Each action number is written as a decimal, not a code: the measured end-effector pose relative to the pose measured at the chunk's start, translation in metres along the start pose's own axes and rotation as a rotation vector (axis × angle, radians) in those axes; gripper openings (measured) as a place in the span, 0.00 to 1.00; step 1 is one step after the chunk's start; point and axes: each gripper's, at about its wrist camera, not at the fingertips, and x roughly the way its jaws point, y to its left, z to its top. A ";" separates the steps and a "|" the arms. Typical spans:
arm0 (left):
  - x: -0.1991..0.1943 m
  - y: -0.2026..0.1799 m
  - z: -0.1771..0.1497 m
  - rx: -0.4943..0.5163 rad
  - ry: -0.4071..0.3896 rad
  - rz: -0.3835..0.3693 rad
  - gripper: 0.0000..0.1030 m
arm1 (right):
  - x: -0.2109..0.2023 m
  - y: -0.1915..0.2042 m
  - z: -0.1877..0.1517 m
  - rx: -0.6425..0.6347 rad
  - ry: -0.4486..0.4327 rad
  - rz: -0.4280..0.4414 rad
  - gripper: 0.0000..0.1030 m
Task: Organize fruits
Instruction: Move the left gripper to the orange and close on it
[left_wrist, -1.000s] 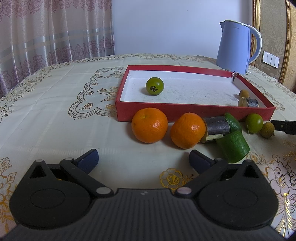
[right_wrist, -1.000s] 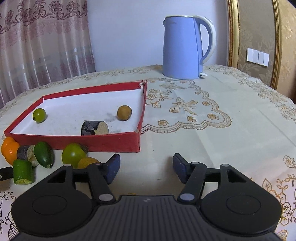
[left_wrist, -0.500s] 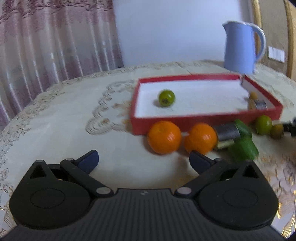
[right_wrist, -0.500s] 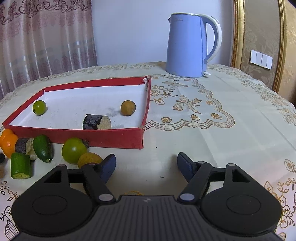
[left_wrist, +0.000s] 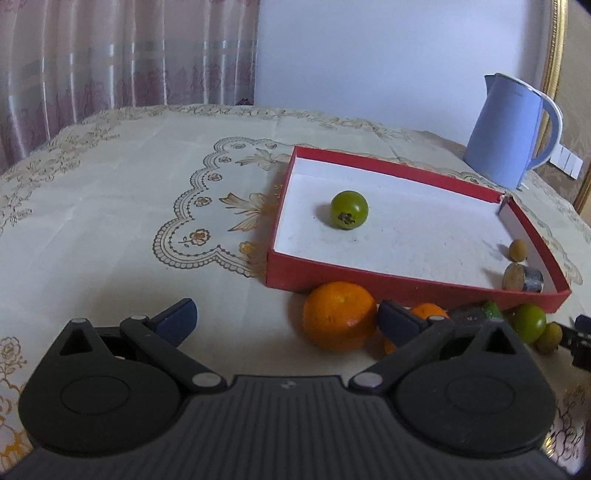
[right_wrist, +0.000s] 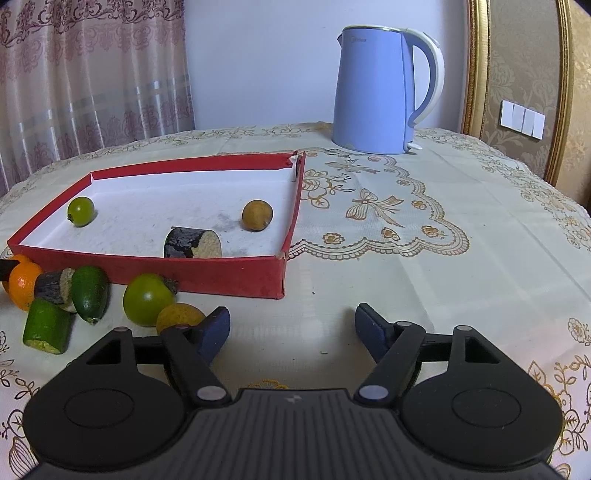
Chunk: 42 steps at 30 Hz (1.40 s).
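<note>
A red tray (left_wrist: 413, 286) (right_wrist: 207, 271) holds a green fruit (left_wrist: 349, 215) (right_wrist: 80, 211), a brown longan (right_wrist: 257, 215) and a dark cut piece (right_wrist: 192, 242). In front of it lie an orange (left_wrist: 338, 315), a second orange (left_wrist: 428, 310) (right_wrist: 23, 285), green pieces (right_wrist: 90, 293), a green fruit (right_wrist: 147, 299) (left_wrist: 530, 322) and a small yellow fruit (right_wrist: 180, 316). My left gripper (left_wrist: 286, 315) is open and empty, its right finger beside the oranges. My right gripper (right_wrist: 291, 326) is open and empty, its left finger next to the yellow fruit.
A blue kettle (right_wrist: 384, 92) (left_wrist: 511, 131) stands behind the tray on the embroidered tablecloth (right_wrist: 443, 240). Curtains hang at the back left. A gold-framed wall with a switch plate (right_wrist: 522, 120) is at the right.
My left gripper has swung left and closer, so the oranges now sit by its right finger. My right gripper has drawn slightly nearer to the small yellow fruit.
</note>
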 end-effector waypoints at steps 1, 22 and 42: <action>-0.001 0.001 0.000 0.001 -0.001 -0.001 1.00 | 0.000 0.000 0.000 -0.001 0.000 -0.001 0.73; 0.008 -0.001 0.002 0.009 0.000 -0.031 0.97 | 0.000 0.001 0.000 -0.001 0.001 0.003 0.76; -0.002 -0.007 0.008 -0.013 0.058 -0.159 0.39 | 0.001 0.001 0.000 -0.003 0.002 0.003 0.77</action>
